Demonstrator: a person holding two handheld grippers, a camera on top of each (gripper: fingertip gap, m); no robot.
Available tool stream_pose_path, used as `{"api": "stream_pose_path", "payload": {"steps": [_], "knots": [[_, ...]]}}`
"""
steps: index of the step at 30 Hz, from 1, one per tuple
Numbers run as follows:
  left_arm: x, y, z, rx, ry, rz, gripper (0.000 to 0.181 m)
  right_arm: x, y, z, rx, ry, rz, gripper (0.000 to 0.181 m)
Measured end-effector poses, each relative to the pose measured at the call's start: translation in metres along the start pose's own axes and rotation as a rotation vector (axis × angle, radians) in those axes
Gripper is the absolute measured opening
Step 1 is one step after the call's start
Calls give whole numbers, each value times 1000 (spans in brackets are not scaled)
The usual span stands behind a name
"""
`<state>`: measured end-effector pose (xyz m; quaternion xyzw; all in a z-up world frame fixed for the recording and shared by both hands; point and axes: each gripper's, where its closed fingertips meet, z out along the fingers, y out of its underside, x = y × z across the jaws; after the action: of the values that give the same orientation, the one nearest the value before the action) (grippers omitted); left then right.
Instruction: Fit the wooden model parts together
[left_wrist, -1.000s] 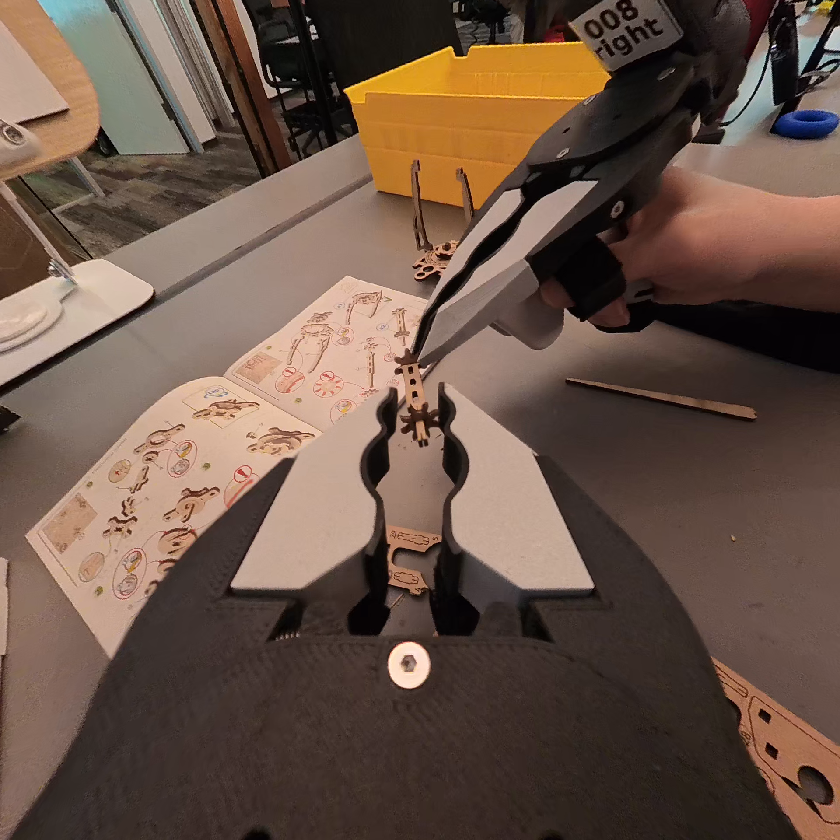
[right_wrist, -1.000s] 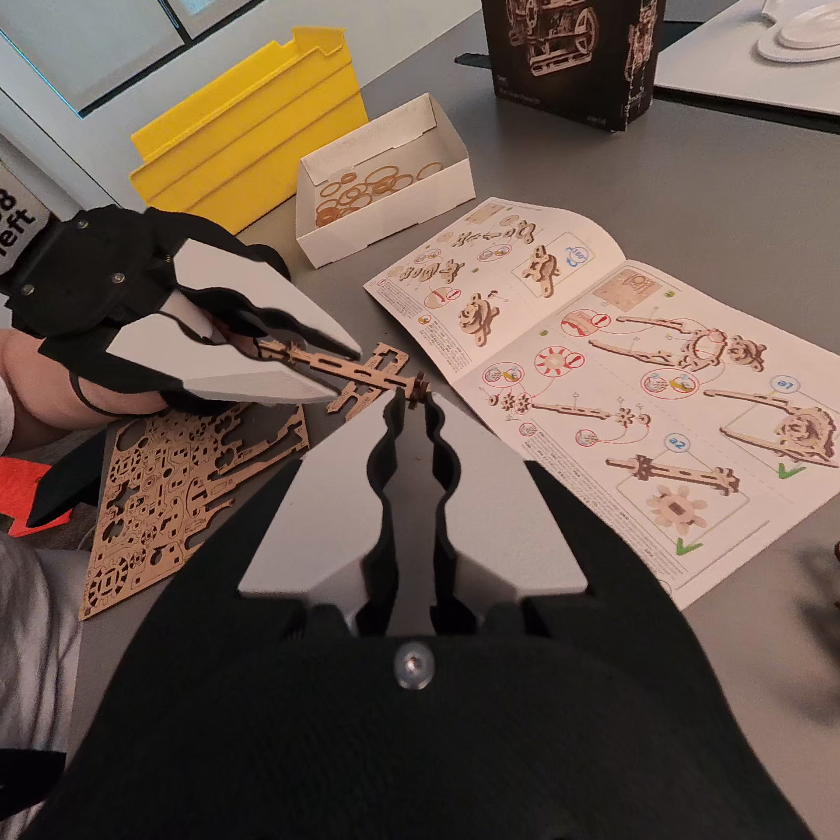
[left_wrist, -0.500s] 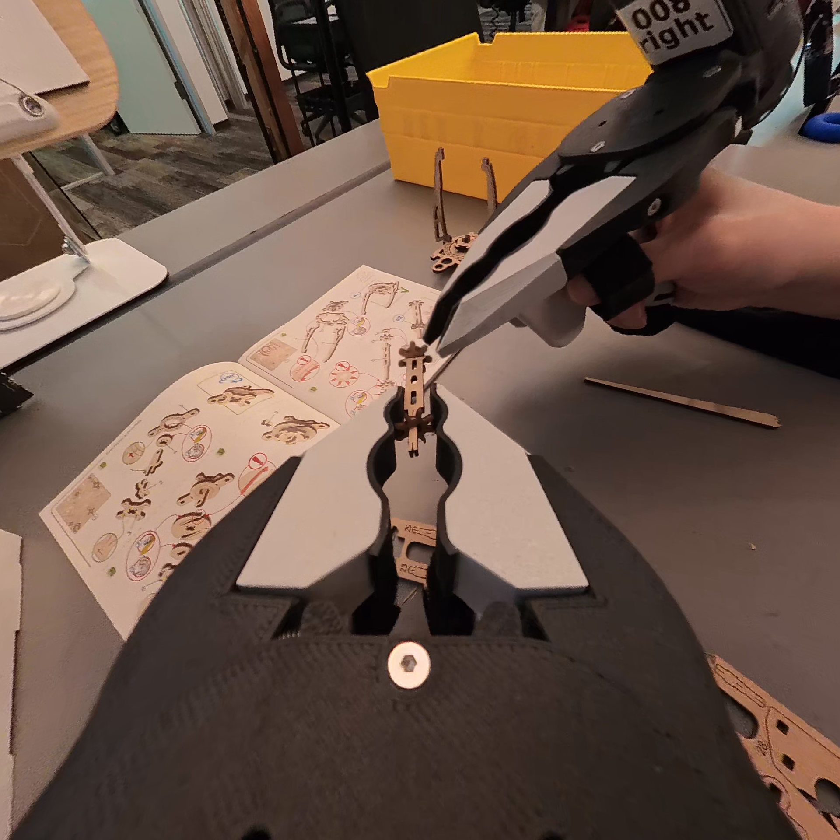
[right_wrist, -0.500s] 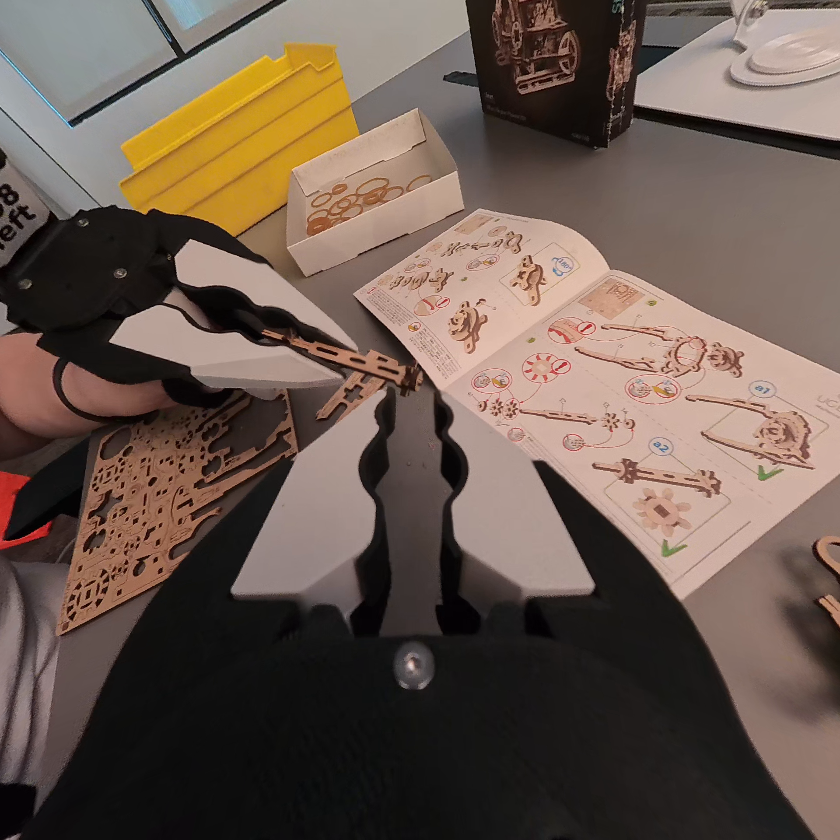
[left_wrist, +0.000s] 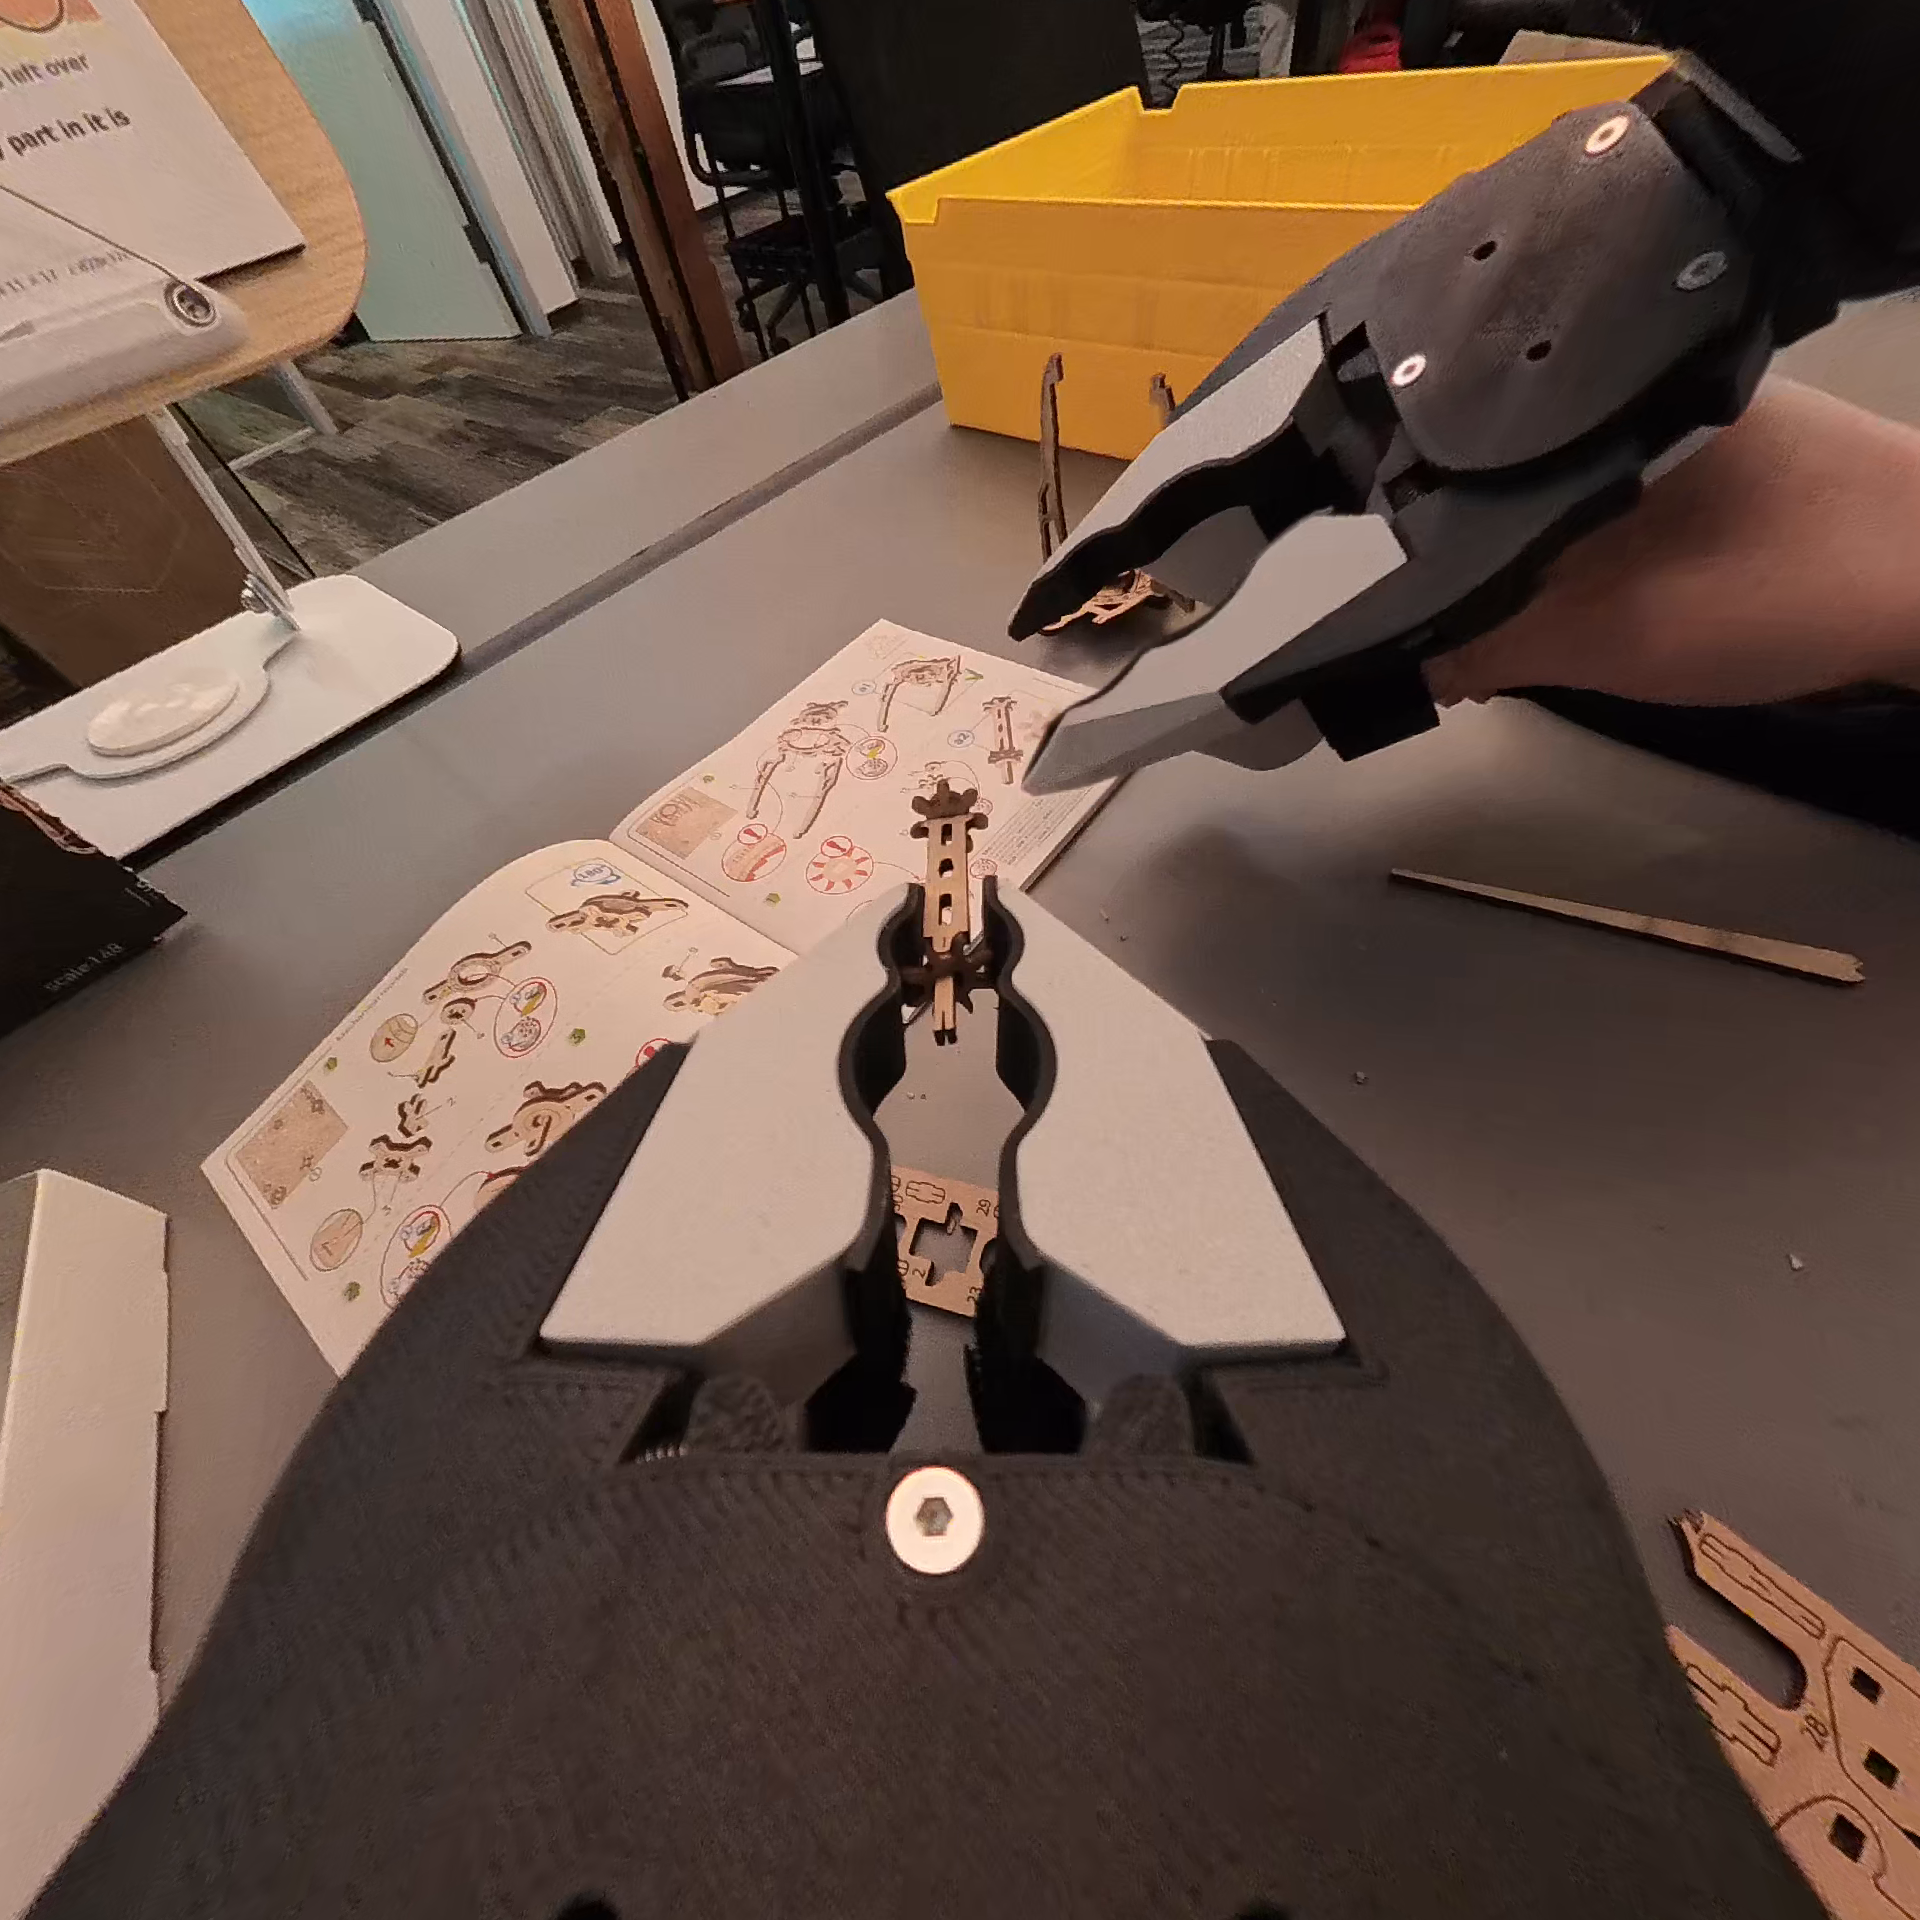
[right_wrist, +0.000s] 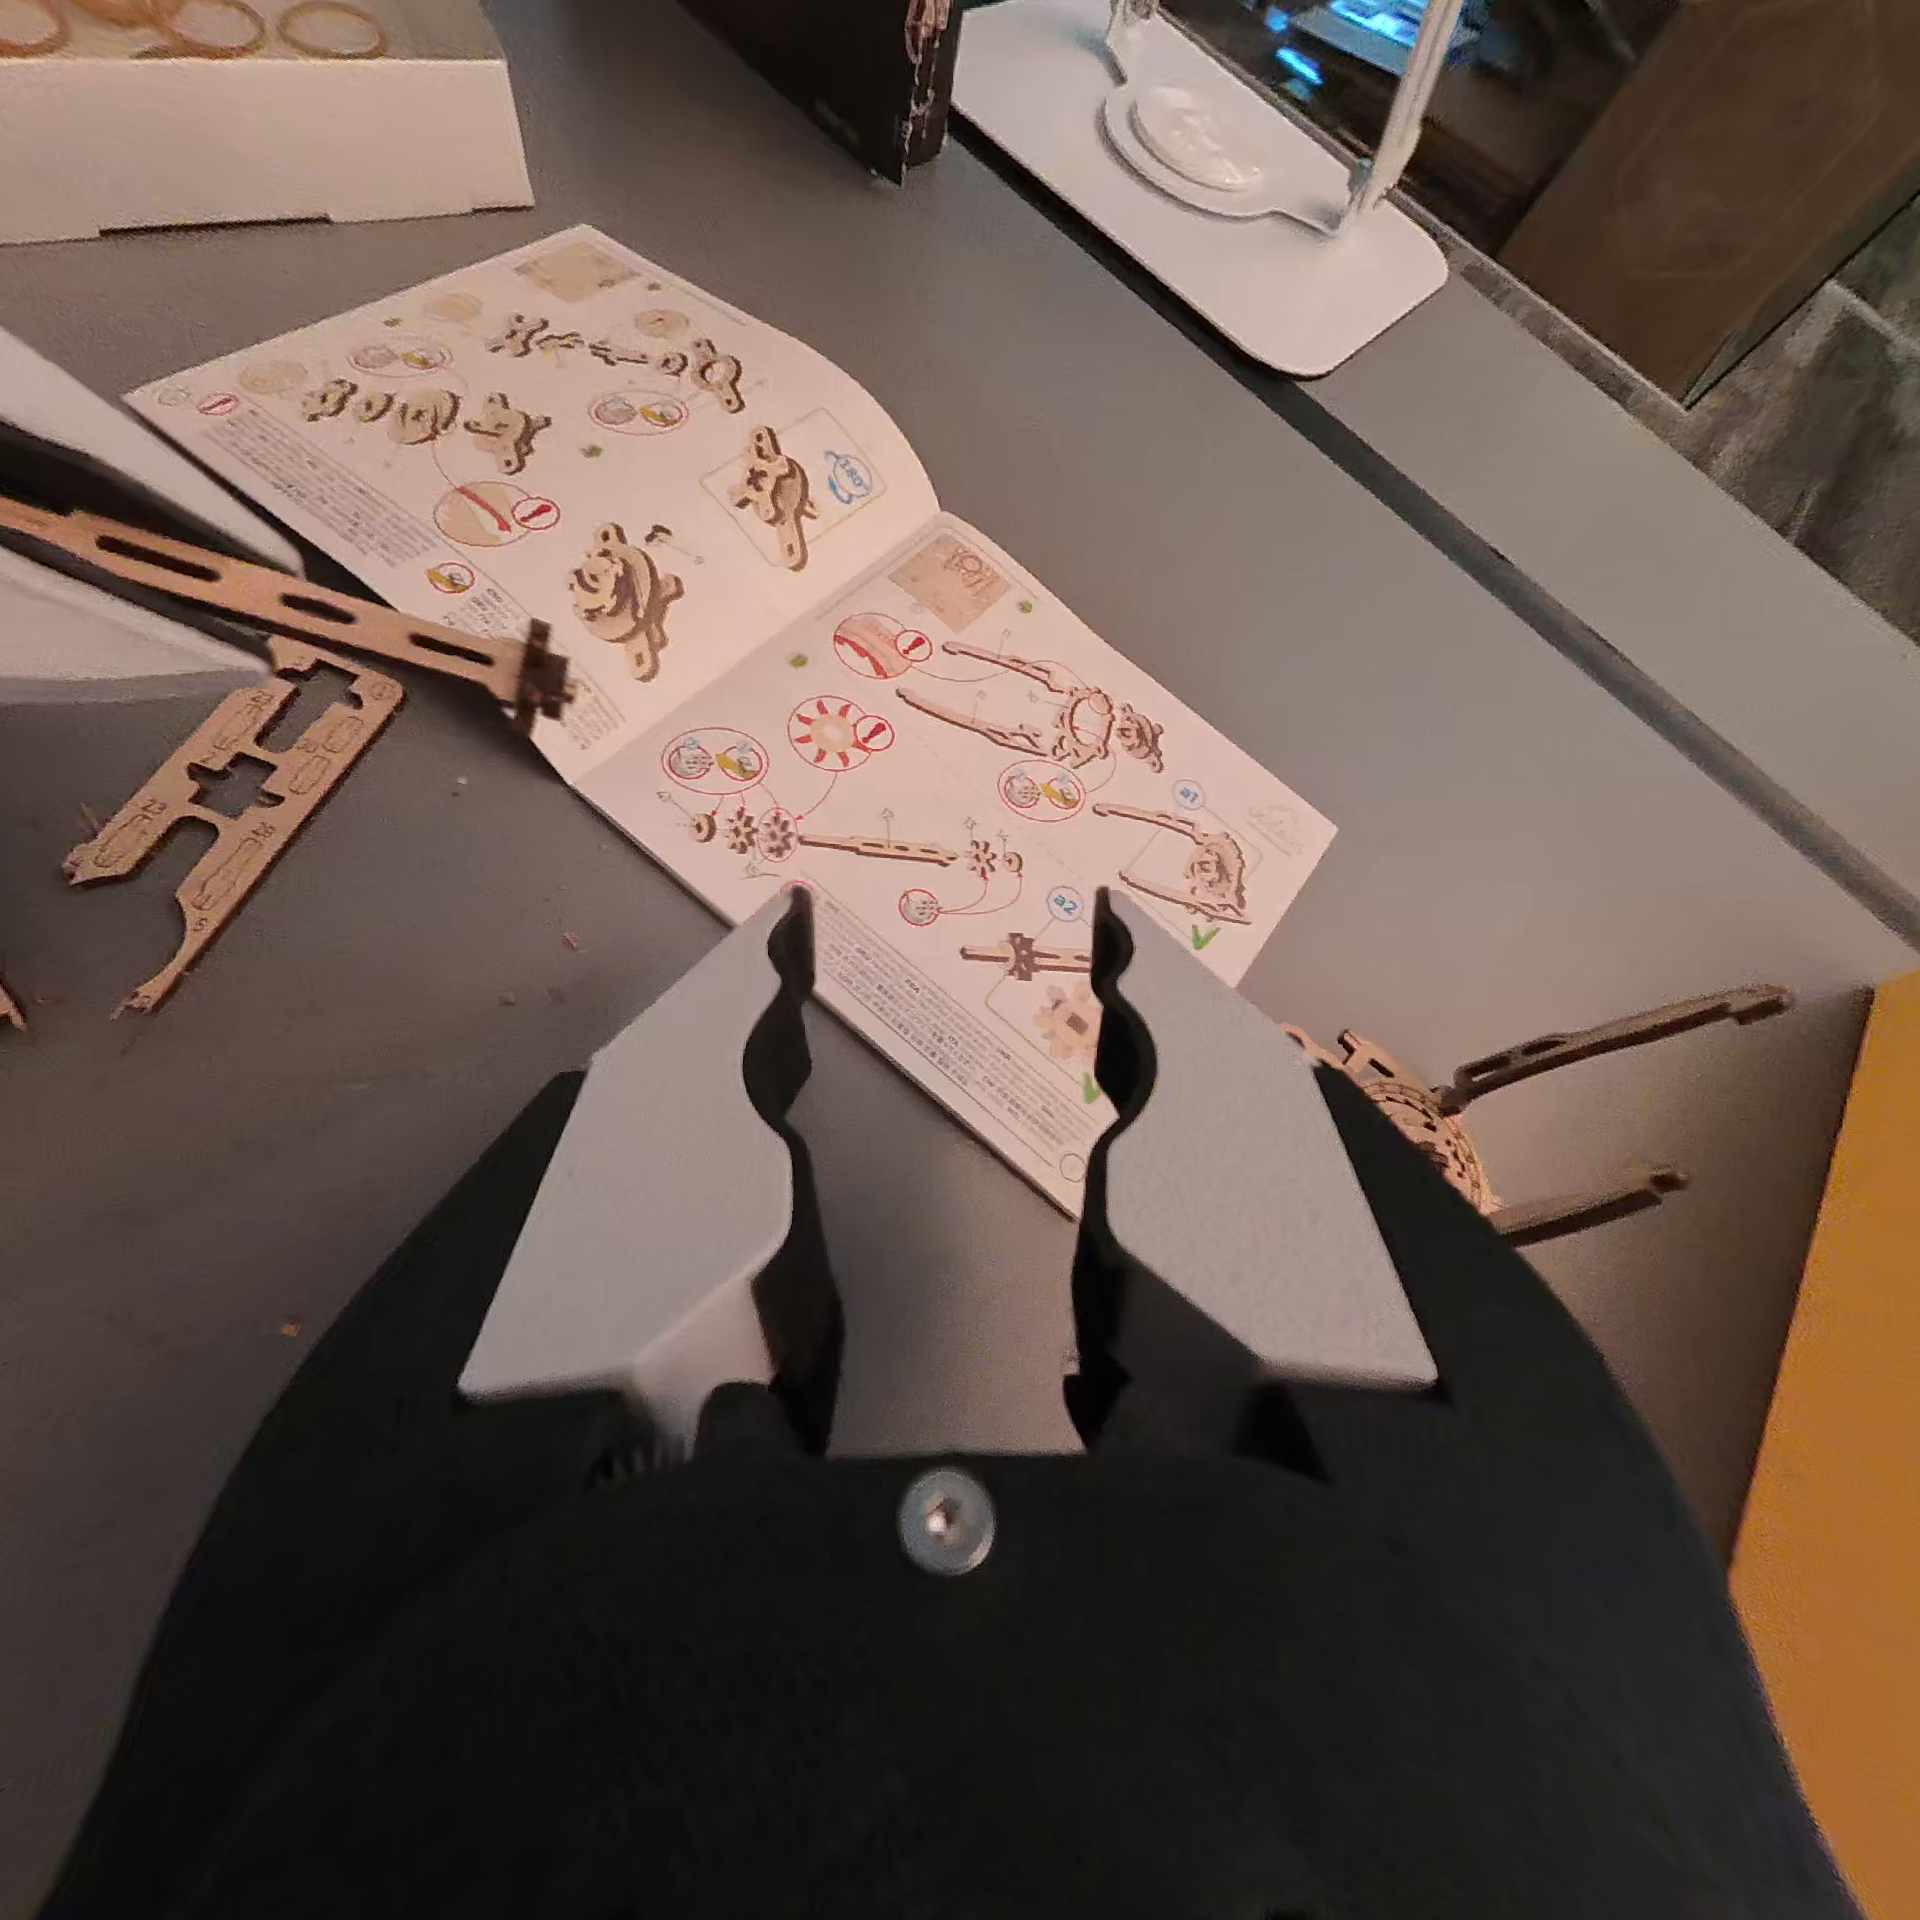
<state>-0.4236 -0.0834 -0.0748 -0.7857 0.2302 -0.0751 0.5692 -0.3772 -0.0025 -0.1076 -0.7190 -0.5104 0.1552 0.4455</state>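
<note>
Grey tabletop with an open booklet lying flat where both cameras see its diagrams, presumably for reference. Left gripper is clenched on a slotted wooden axle, a small gear already on its far end, holding it clear of the table with that end exposed. Right gripper is released and empty, just beside the axle tip and apart from it. A half-built model stands near the yellow bin; a punched sheet lies beneath the axle.
</note>
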Motion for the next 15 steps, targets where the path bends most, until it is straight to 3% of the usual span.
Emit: {"api": "stream_pose_path", "payload": {"steps": [15], "knots": [[1, 0, 0, 1, 2, 4, 8, 3, -6, -4, 22, 54, -80, 52]]}}
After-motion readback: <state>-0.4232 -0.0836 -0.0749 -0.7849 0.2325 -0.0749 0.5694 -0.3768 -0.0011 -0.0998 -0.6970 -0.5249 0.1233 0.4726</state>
